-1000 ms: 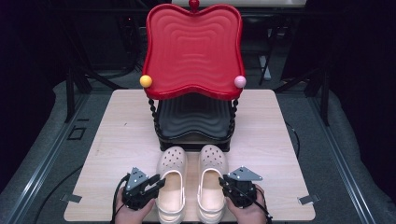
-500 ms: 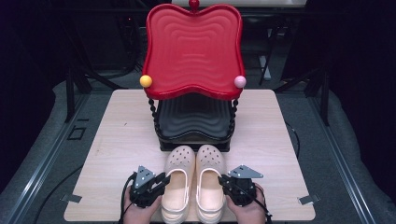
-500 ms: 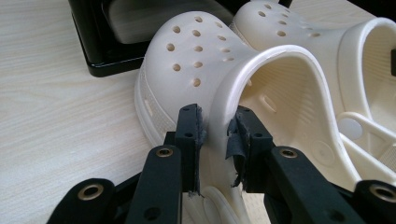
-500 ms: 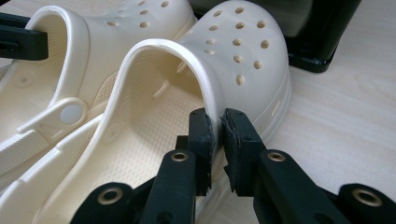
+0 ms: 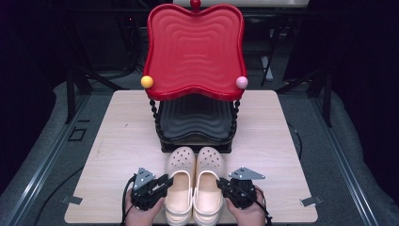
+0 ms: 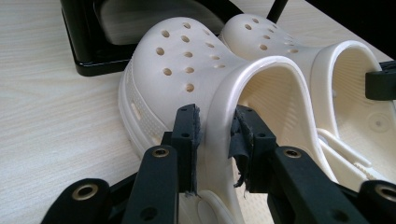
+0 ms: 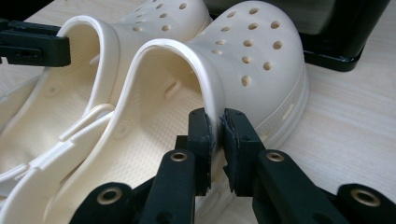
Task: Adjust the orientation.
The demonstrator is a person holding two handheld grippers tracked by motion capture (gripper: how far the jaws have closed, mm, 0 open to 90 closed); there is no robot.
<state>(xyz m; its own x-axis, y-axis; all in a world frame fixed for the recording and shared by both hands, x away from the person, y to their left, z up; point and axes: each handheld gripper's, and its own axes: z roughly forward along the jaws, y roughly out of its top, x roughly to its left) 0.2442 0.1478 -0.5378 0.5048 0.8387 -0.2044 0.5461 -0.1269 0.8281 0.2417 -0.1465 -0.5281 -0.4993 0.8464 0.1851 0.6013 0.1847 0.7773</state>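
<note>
The pair of cream clogs lies side by side on the desk [image 5: 127,141], toes almost against the black lower tier of the red-topped stand [image 5: 195,52]. The left tool [image 5: 162,184] straddles the outer side wall of the left clog [image 5: 180,181]. Its jaws have just been opening, and the pads seem barely to touch the wall. The right tool [image 5: 221,184] has just been closing and pinches the outer wall of the right clog [image 5: 208,181] firmly, jaws nearly together. With grips this uneven, a lift toward the stand could let the left clog slip out or tilt. The soft walls may also fold, and the toes could catch the stand's lower rim.
</note>
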